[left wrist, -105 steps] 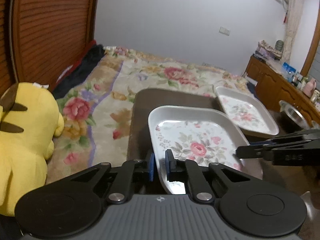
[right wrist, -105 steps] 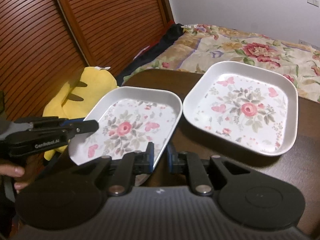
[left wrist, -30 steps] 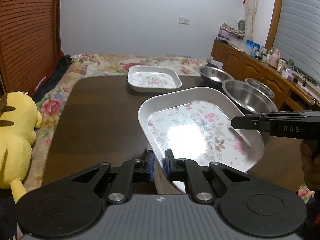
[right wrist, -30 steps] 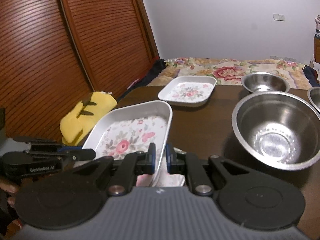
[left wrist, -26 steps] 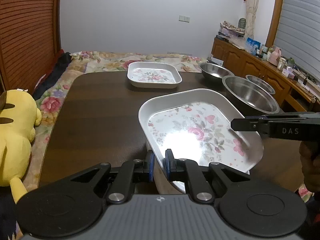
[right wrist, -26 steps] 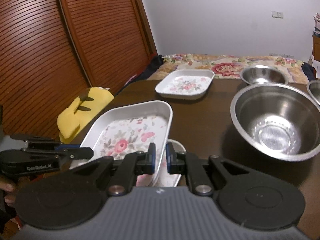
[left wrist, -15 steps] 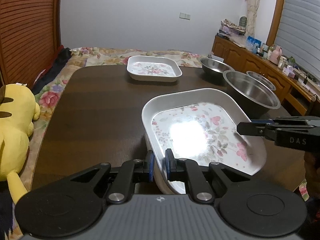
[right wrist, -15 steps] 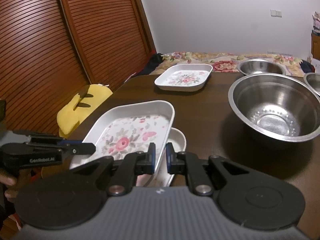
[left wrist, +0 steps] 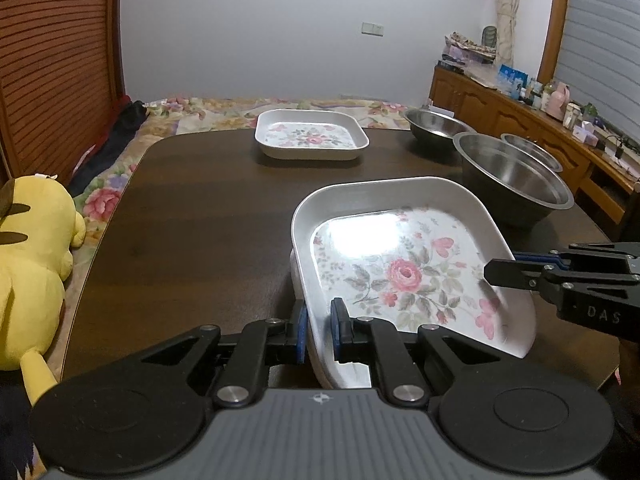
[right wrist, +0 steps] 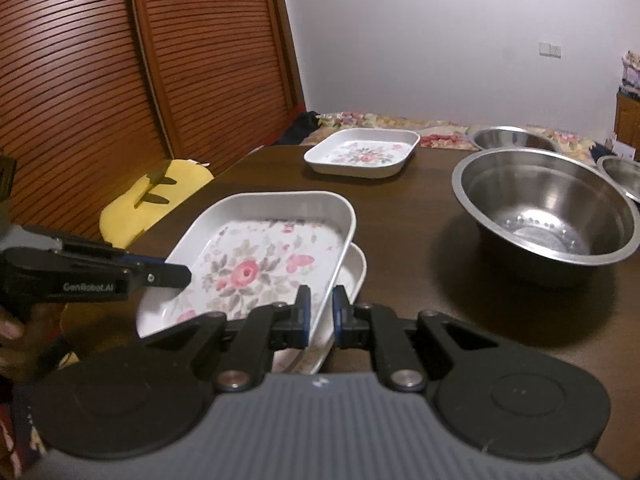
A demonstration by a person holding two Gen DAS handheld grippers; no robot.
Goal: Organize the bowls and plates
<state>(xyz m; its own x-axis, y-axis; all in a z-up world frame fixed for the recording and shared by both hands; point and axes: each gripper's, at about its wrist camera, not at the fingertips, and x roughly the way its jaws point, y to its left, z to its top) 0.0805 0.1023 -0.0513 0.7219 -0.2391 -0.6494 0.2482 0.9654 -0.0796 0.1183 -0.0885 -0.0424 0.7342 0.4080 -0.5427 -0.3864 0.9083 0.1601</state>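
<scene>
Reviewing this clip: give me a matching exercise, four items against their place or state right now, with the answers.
Items:
1. held floral plate
2. second floral plate
3. largest steel bowl
4. yellow plush toy

Places or states:
A. off the table's left edge
B. gripped at opposite rims by the left gripper and right gripper
C. alone at the table's far end
D. on the table, right of the held plate

Pairs: 1-B, 2-C, 3-D, 4-A

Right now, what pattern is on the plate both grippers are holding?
Held plate: white with pink roses, grey-green leaves and pink butterflies; clearest in the left wrist view.
</scene>
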